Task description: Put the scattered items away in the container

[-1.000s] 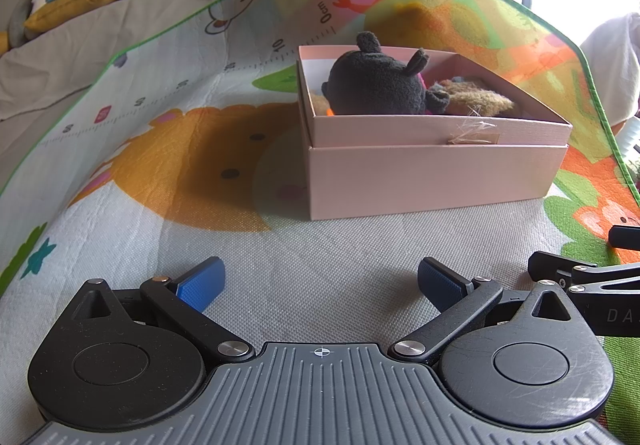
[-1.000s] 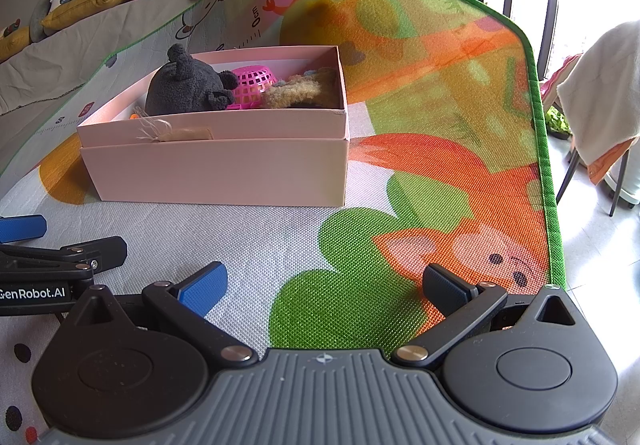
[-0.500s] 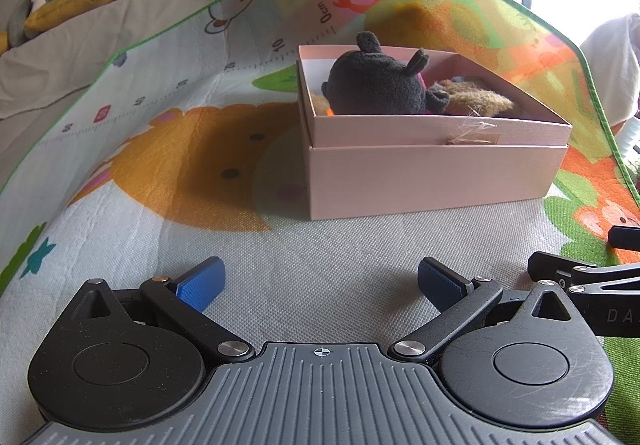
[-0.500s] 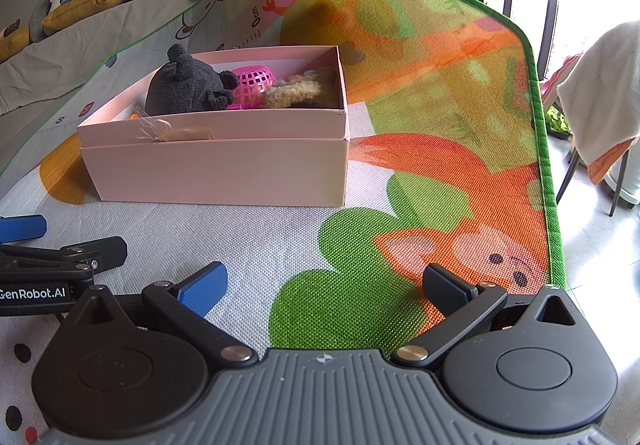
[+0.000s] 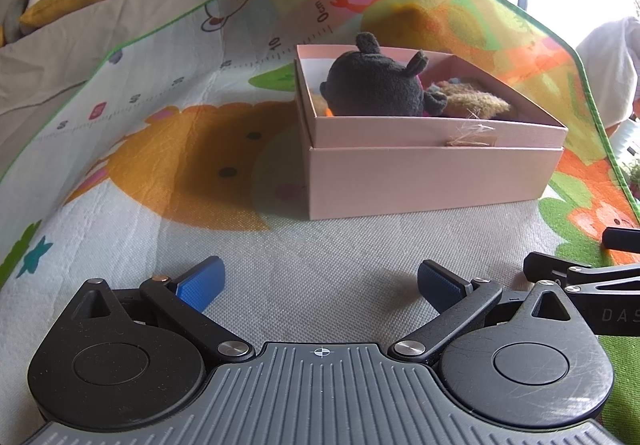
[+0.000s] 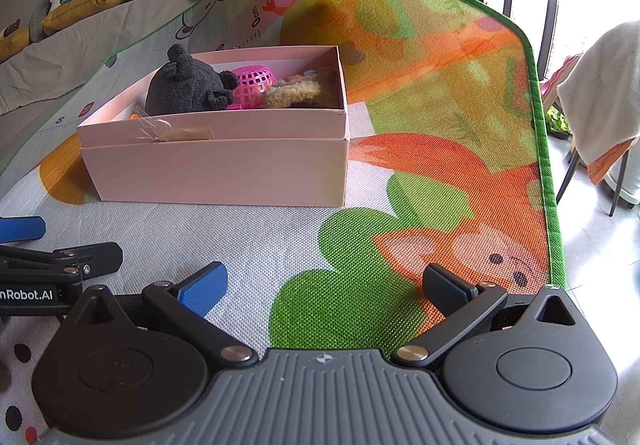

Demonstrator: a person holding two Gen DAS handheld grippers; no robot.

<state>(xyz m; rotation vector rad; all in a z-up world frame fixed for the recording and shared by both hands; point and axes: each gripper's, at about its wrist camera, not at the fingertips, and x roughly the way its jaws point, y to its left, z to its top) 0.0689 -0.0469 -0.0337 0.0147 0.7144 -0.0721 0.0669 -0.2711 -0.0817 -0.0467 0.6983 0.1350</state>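
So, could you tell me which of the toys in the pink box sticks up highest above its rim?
The dark grey plush toy at the left end of the box; the pink plastic basket and tan plush toy beside it sit lower.

One pink box (image 6: 224,169) holds two plush toys, dark grey (image 6: 182,87) and tan (image 6: 296,95), plus one pink basket (image 6: 256,85).

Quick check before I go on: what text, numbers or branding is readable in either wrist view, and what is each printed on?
"0cm": ruler print on the play mat.
"10": next mark on that ruler.
"60": ruler mark near the mat's edge; the other ruler numbers are too blurred to read.
"nRobot.AI": cut off at the frame edge, on the left hand-held gripper.
"DAS": cut off, on the right hand-held gripper.
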